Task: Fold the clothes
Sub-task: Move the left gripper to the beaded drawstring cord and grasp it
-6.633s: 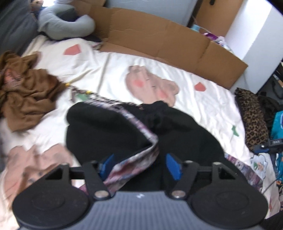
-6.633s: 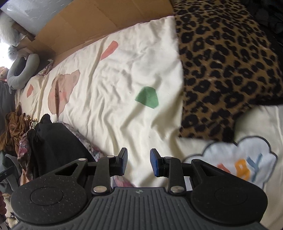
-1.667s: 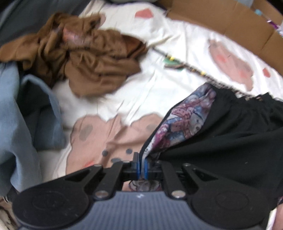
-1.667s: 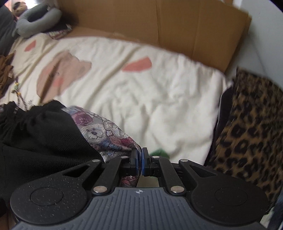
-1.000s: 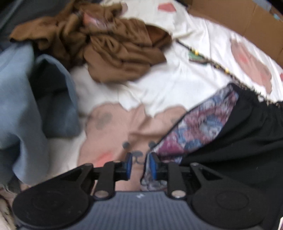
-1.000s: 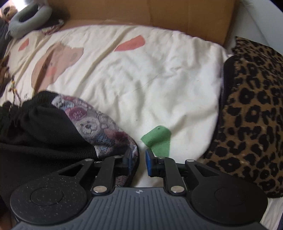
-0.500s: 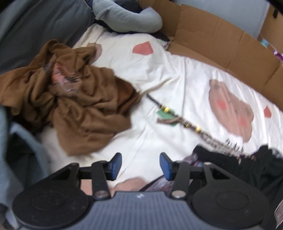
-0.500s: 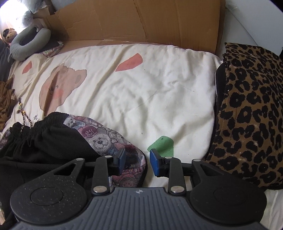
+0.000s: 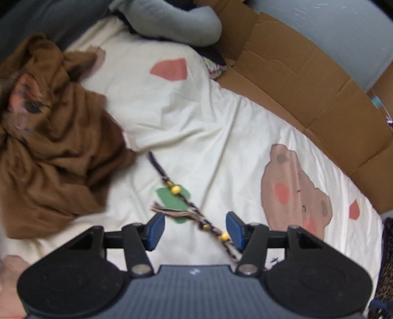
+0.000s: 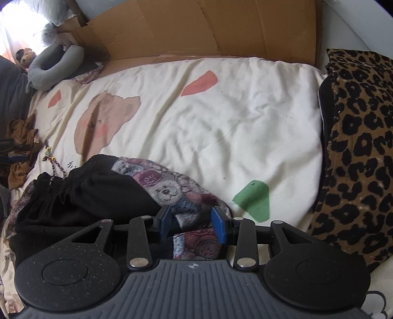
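A black garment with a bear-patterned lining [image 10: 81, 196] lies bunched on the cream bedsheet [image 10: 221, 127]. Its patterned corner [image 10: 189, 196] sits just beyond my right gripper [image 10: 190, 222], whose jaws are opening; the pads do not press on the cloth. In the left wrist view my left gripper [image 9: 194, 229] hovers over the bare sheet [image 9: 208, 127], jaws opening, with only the garment's beaded braided cord [image 9: 181, 196] running between its fingers, untouched. The garment itself is out of that view.
A crumpled brown garment [image 9: 51, 137] lies left of my left gripper. A grey neck pillow [image 9: 172, 22] and cardboard sheets [image 9: 307, 81] line the far edge of the bed. A leopard-print cushion [image 10: 356, 147] lies on the right.
Both grippers let go of the patterned hem and spread their jaws. The left one swung away from the garment, up the bed over the beaded cord. The right one stayed put.
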`<action>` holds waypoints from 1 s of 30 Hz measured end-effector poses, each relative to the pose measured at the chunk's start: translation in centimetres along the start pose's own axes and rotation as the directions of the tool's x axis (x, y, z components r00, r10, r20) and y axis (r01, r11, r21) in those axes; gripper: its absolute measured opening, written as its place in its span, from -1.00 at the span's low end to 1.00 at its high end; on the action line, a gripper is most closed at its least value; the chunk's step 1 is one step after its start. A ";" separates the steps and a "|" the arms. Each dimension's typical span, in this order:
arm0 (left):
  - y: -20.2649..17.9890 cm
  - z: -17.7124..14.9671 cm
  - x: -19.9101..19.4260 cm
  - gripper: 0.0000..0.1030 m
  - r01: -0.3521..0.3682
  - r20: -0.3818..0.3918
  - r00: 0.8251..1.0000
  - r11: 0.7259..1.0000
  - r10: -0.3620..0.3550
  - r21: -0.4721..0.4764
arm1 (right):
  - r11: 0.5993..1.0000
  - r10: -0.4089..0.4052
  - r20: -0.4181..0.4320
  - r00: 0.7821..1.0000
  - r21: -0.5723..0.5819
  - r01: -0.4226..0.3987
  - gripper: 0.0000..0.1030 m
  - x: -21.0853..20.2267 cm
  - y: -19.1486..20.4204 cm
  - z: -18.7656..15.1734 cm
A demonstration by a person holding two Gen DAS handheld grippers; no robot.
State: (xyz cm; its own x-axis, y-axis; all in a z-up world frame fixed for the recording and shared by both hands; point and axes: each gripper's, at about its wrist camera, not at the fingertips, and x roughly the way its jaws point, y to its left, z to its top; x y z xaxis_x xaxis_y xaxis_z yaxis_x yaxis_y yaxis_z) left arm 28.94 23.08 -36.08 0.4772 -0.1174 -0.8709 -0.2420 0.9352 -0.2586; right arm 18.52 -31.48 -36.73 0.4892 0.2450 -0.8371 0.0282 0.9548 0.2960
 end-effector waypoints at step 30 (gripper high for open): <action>1.8 1.2 7.3 -0.45 -0.041 -0.049 0.998 0.948 0.027 -0.314 | 0.999 0.039 -0.046 0.998 0.008 -0.038 -0.16 1.4 1.0 -0.7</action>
State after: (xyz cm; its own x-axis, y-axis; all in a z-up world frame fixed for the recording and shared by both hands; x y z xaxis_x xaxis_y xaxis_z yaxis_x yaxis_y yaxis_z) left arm 33.03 24.28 -42.39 0.4287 -0.1082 -0.8969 -0.5146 0.7867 -0.3409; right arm 18.58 -30.08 -37.95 0.4490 0.2892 -0.8454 0.0164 0.9434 0.3314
